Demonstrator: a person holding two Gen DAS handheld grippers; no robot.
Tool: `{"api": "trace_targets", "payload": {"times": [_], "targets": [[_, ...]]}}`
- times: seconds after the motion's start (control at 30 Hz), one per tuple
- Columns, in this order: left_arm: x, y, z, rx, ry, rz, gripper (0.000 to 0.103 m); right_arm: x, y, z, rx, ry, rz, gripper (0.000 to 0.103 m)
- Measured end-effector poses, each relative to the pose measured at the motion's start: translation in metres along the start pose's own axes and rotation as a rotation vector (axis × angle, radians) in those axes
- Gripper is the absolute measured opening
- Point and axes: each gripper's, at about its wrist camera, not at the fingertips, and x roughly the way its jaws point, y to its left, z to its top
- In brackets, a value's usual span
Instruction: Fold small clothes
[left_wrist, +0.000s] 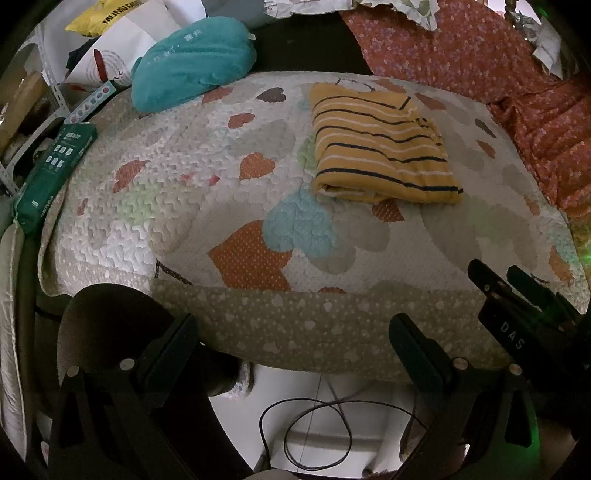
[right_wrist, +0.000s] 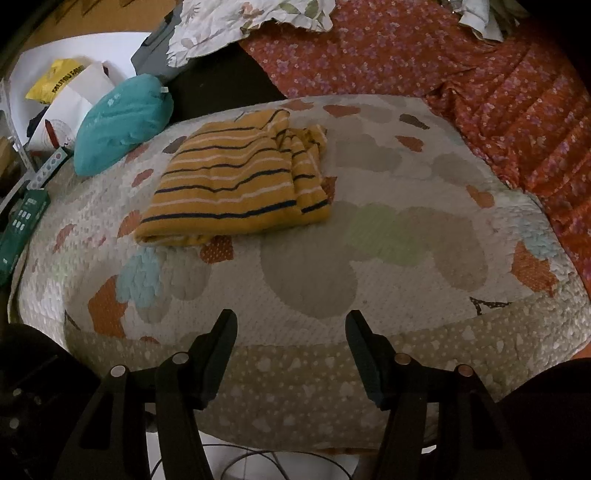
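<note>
A small yellow garment with dark and white stripes (left_wrist: 380, 144) lies folded in a neat rectangle on the quilted heart-pattern mat (left_wrist: 221, 206). It also shows in the right wrist view (right_wrist: 236, 181), left of centre on the mat (right_wrist: 388, 258). My left gripper (left_wrist: 293, 332) is open and empty, held at the mat's near edge, well short of the garment. My right gripper (right_wrist: 291, 325) is open and empty over the mat's near border. The right gripper also shows in the left wrist view (left_wrist: 498, 275) at the right edge.
A teal pillow (left_wrist: 192, 62) sits at the mat's far left corner. A green box (left_wrist: 55, 166) lies along the left edge. A red floral cloth (right_wrist: 461, 74) covers the far right. Paper bags (left_wrist: 110, 33) are behind the pillow. A black cable (left_wrist: 306, 432) loops on the floor below.
</note>
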Motion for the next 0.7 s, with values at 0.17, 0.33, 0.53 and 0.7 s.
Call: {"api": "trace_targets", "payload": {"times": [0.17, 0.33, 0.53, 0.7], "targets": [[0.0045, 0.0008, -0.0024, -0.010, 0.018, -0.004, 0.103, 0.0006, 0.0008, -0.0005, -0.002, 0.005, -0.001, 0.065], [0.0064, 0.0020, -0.0024, -0.015, 0.027, -0.009, 0.103, 0.0019, 0.0008, 0.0002, -0.004, 0.011, -0.001, 0.065], [0.0089, 0.0024, -0.0035, -0.021, 0.042, -0.013, 0.103, 0.0025, 0.0027, -0.0009, -0.010, 0.012, -0.001, 0.065], [0.0102, 0.0031, -0.0035, -0.024, 0.047, -0.015, 0.103, 0.0035, 0.0031, -0.0014, -0.011, 0.015, -0.001, 0.065]]}}
